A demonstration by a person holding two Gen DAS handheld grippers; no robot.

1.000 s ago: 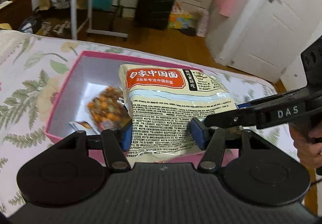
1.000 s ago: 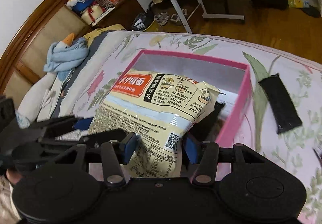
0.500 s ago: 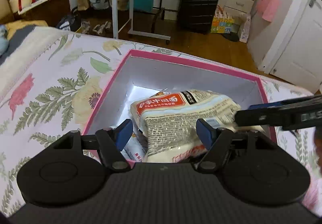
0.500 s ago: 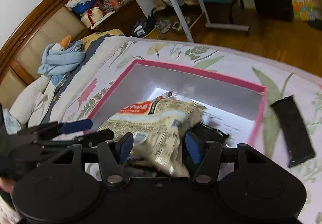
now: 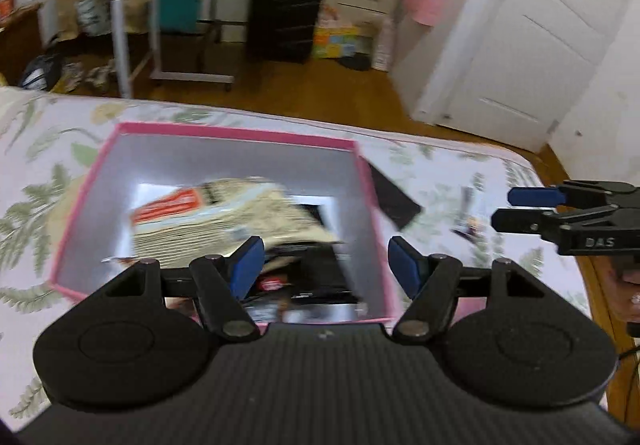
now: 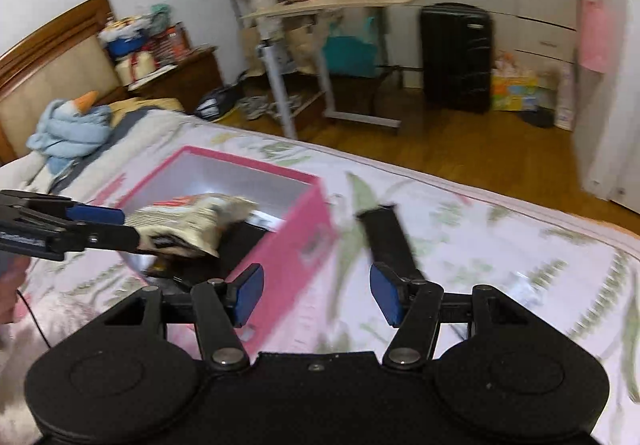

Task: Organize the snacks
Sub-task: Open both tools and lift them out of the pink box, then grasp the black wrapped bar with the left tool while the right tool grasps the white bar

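- Pink walls mark the box (image 5: 236,133) on the flowered bed (image 6: 500,245), and the noodle packet (image 5: 224,213) lies inside it, tilted over darker packets below.
- My left gripper (image 5: 326,265) hovers over the near edge of the box with its jaws spread wide and nothing between them.
- My right gripper (image 6: 316,295) hangs just outside the box's right wall, jaws likewise apart and empty.
- I judge the next snack to be the dark flat packet (image 6: 386,241) lying on the bed beside the box, straight ahead of my right jaws.
- To take it well, I should come down square over its short width, since it lies flat on soft bedding and a shallow pinch could catch the sheet.
- I would keep my left gripper clear of the box opening, so the right one has room to drop the packet beside the noodles.
- Both views are blurred, so the smaller wrappers on the bed stay unclear to me.
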